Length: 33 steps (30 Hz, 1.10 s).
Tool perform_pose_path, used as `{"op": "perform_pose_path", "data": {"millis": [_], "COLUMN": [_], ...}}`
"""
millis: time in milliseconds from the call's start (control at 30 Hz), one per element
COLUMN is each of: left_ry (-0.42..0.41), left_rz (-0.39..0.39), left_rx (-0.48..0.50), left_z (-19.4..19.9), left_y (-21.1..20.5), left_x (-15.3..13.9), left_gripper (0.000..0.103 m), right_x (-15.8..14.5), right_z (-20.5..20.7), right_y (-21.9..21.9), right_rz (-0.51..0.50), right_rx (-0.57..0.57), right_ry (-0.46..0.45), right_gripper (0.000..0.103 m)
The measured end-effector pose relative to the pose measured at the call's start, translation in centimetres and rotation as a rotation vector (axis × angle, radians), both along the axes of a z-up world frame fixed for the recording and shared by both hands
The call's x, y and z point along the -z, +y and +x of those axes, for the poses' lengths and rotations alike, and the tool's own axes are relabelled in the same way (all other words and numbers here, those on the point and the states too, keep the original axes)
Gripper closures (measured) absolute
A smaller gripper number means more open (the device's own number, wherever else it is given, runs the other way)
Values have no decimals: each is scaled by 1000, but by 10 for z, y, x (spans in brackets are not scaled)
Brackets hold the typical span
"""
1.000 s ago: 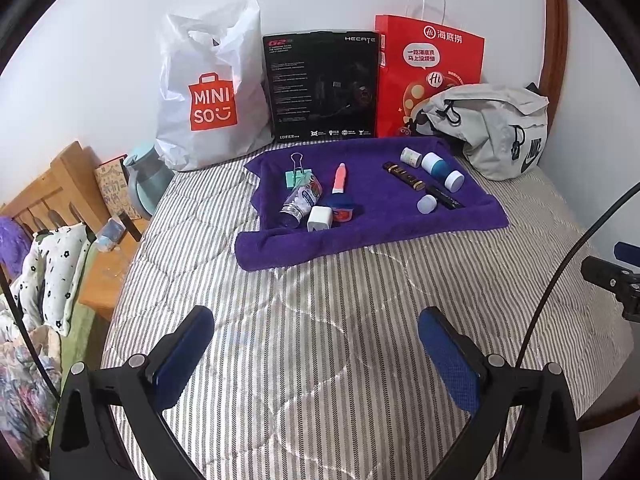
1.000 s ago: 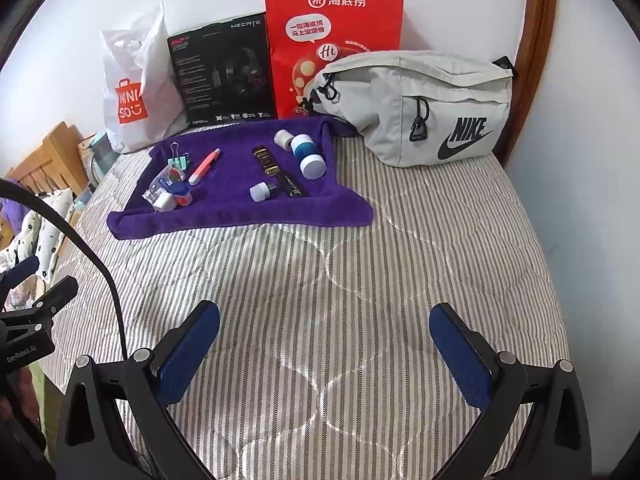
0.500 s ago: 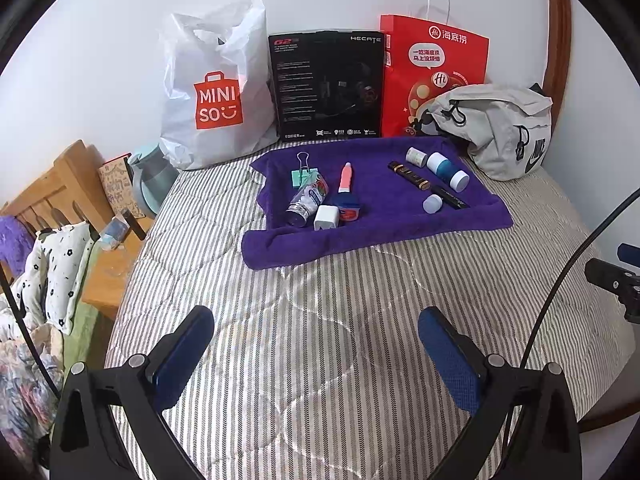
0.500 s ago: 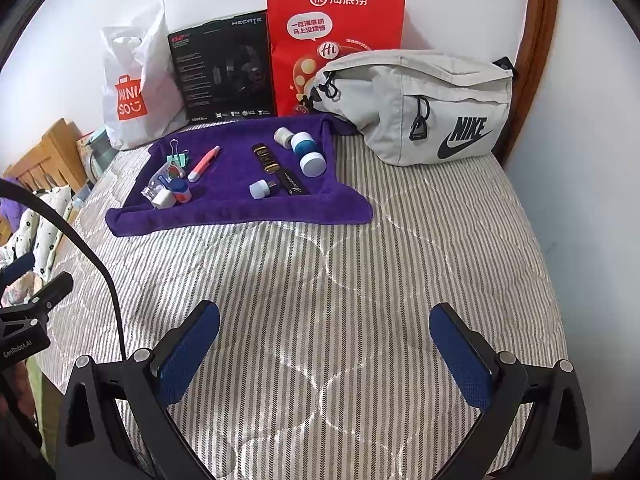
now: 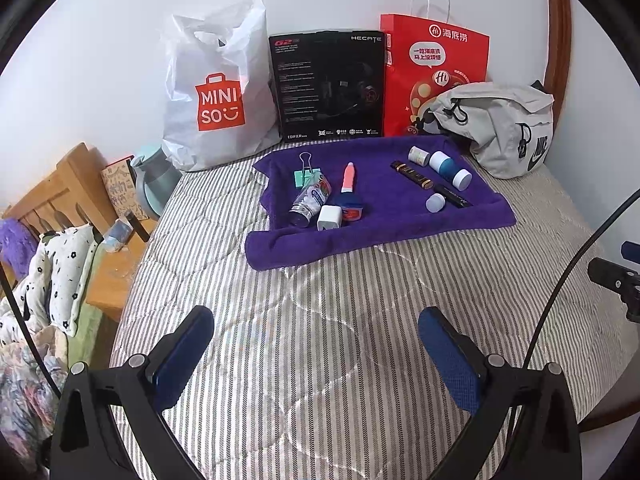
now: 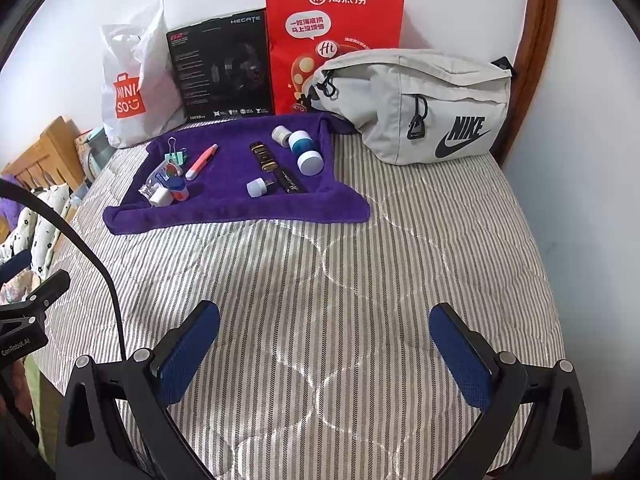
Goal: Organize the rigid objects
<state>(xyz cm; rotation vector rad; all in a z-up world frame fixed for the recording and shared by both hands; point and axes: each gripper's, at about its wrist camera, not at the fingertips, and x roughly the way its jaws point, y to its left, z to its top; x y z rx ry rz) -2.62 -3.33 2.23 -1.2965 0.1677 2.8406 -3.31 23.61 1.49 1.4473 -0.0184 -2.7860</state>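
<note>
A purple towel lies on the striped bed and carries several small items: a green binder clip, a pink pen, a small bottle, a white charger, a black-gold tube, and a blue-and-white jar. My left gripper hangs open over bare mattress, well short of the towel. My right gripper is also open and holds nothing, equally far back.
Against the wall stand a white Miniso bag, a black headset box and a red paper bag. A grey Nike pouch lies at the back right. A wooden bedside stand with clutter borders the left edge.
Both views have drifted slightly; the towel and bags sit a little lower and closer in the frames. Nothing was grasped, and both grippers stayed open.
</note>
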Motion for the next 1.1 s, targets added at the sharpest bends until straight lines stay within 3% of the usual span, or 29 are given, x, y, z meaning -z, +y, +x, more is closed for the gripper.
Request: {"op": "perform_pose_path", "data": {"millis": [1100], "left_ry": [3], "left_rz": [-17], "left_rx": [13], "left_z": [1], "left_y": [-8], "left_x": [-3], "left_gripper": [0], "right_x": [2], "right_z": [2], "right_y": [-1], "right_rz": [13], "right_rx": [-7], "right_ry": [-10], "right_gripper": [0]}}
